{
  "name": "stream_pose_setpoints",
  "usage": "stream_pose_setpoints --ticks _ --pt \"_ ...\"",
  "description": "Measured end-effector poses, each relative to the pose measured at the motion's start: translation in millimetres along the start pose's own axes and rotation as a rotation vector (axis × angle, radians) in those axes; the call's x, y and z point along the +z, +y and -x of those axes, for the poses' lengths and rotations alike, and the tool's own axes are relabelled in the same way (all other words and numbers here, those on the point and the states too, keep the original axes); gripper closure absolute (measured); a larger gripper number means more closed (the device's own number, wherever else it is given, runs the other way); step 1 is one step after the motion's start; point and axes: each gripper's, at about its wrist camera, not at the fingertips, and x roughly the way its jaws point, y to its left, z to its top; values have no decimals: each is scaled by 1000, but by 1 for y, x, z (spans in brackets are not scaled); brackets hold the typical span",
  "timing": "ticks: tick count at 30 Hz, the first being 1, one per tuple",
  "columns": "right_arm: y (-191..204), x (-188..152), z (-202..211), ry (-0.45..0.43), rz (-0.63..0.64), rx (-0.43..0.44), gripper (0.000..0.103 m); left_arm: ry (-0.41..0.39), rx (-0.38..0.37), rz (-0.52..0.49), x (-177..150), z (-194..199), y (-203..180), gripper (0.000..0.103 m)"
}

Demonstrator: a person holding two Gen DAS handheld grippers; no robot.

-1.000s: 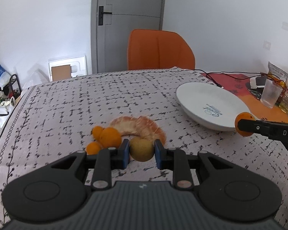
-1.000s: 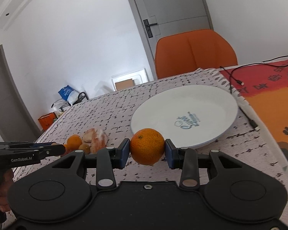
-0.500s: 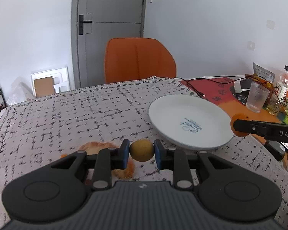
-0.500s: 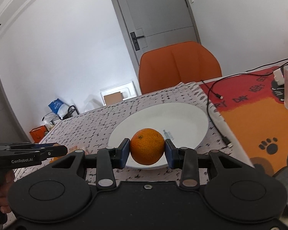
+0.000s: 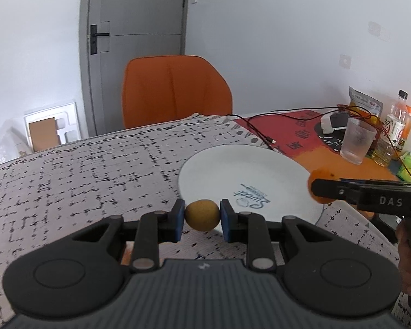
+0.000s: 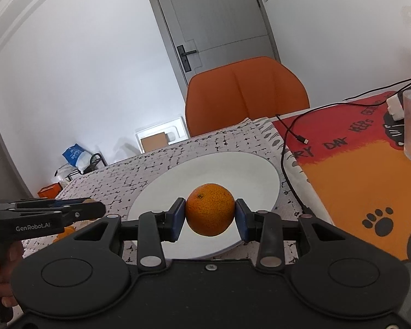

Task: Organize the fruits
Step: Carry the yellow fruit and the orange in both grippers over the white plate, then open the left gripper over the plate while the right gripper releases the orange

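Orange chair (image 5: 175, 90), grey door (image 5: 134, 33), glass (image 5: 357, 144).

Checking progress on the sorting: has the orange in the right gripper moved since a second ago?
Yes. The orange has travelled from the plate's near rim to over the white plate.

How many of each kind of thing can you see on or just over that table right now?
Orange fruits: 1, the orange
Yellow-brown fruits: 1
White plates: 1
Drinking glasses: 1
Bottles: 1
Cables: 1, the black cable
Total: 6
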Motion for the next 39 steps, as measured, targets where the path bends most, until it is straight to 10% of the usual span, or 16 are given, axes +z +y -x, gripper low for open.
stream_pose_setpoints --ticks 39 --pt "-5 -10 9 -14 -49 -55 61 48 -46 -5 14 -26 -13 69"
